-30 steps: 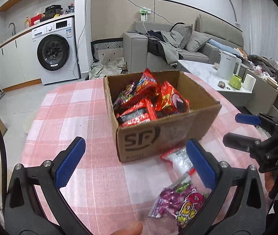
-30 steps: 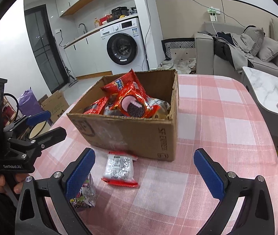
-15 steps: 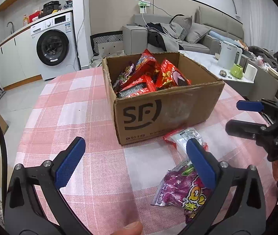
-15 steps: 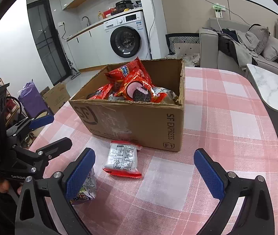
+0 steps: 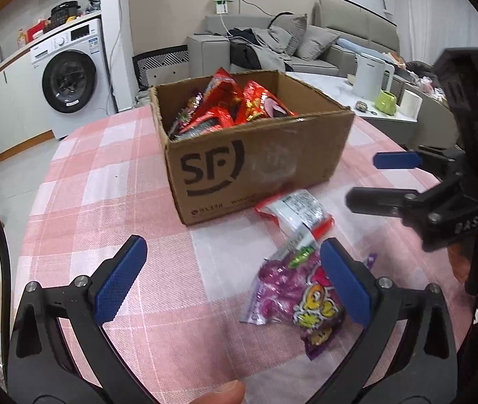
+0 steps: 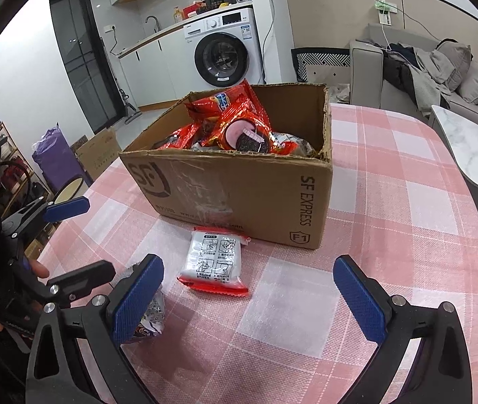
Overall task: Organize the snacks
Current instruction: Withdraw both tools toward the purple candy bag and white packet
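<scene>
Both tongs are held spread, nothing pinched. L gripper (image 5: 232, 279) is poised w/ its R pad over the purple candy bag (image 5: 292, 296) lying on the pink-checked tablecloth (image 5: 104, 185). R gripper (image 6: 249, 296) is aimed at the red-edged white snack packet (image 6: 213, 259), which lies ahead between its pads, just in front of the SF cardboard box (image 6: 239, 195). Red snack packs (image 6: 239, 124) are piled inside the box. The packet is seen just beyond the candy bag from the L gripper.

The box (image 6: 239, 198) was matt brown cardboard with glossy tape; beside it lay shiny plastic packets (image 6: 213, 259) on woven checked cloth (image 6: 390, 235). Gripper pads (image 6: 137, 298) looked textured rubber.
</scene>
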`<state>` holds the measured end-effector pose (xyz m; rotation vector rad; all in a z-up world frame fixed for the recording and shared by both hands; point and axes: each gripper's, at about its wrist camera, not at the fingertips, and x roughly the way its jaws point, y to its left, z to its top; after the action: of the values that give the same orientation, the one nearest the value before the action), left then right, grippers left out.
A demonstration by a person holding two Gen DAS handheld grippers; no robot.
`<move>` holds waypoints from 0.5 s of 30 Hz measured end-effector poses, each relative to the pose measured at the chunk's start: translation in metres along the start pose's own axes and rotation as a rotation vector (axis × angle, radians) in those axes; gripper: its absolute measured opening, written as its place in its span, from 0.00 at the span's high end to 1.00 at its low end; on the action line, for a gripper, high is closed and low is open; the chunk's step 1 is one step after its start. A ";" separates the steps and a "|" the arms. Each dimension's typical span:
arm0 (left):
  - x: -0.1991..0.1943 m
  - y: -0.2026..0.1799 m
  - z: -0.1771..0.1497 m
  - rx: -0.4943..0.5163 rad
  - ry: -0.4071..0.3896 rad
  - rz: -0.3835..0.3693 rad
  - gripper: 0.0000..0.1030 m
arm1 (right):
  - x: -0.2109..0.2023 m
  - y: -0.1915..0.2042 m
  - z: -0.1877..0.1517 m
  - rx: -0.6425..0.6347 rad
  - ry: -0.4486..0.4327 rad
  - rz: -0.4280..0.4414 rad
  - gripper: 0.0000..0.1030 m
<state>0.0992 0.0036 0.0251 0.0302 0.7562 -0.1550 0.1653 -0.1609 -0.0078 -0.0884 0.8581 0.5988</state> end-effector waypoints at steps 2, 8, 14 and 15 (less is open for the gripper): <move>-0.001 -0.002 -0.003 0.007 0.005 -0.023 0.01 | 0.002 0.000 -0.001 -0.002 0.007 -0.001 0.00; 0.005 -0.018 -0.012 0.075 0.051 -0.067 0.00 | 0.003 -0.001 -0.001 -0.006 0.015 -0.003 0.00; 0.015 -0.030 -0.020 0.133 0.099 -0.075 0.01 | 0.003 -0.003 -0.001 -0.003 0.015 -0.007 0.00; 0.015 -0.030 -0.021 0.128 0.103 -0.087 0.01 | 0.003 -0.003 -0.001 -0.003 0.015 -0.007 0.00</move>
<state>0.0916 -0.0260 0.0006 0.1281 0.8501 -0.2866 0.1678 -0.1623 -0.0107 -0.0987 0.8711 0.5931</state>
